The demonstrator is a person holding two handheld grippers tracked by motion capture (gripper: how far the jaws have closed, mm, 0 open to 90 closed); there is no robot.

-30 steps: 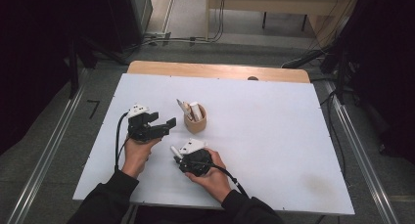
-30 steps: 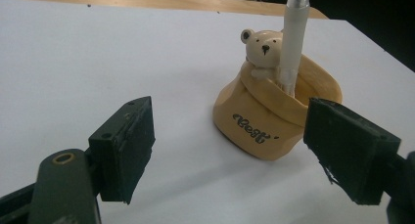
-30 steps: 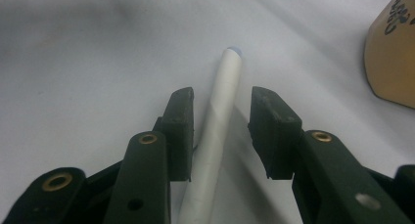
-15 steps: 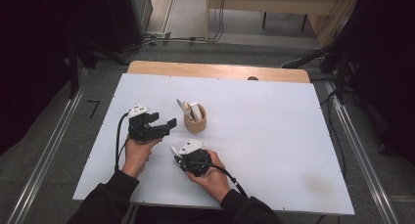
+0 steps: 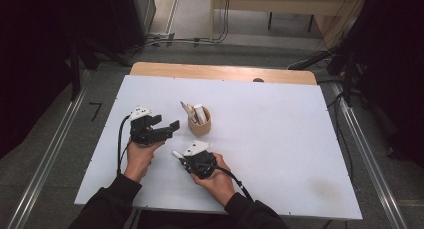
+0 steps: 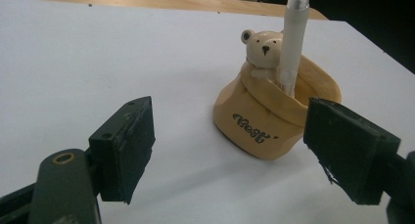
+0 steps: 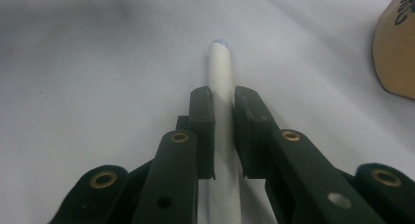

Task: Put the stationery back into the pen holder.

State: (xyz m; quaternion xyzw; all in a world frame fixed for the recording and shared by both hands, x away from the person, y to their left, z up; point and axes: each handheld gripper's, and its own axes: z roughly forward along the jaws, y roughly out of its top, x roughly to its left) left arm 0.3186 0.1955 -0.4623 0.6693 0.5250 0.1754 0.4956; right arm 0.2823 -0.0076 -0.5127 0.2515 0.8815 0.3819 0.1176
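On the white table (image 5: 280, 139), near its middle, stands the tan holder (image 5: 199, 125) with a little bear figure on its rim and white pens upright inside; in your left gripper view it sits just ahead, between the two pads but well clear of both. Your left gripper (image 5: 167, 126) lies beside that holder on its left side, its jaws spread wide with nothing between them; your left hand (image 5: 140, 156) grips it from below. Your right gripper (image 5: 181, 157) rests nearer to you, below the holder; its jaws have just been closing, and they are now clamped on the white pen (image 7: 220, 72); the pen lies low over the tabletop, its rounded tip poking out past the pads, apart from the holder.
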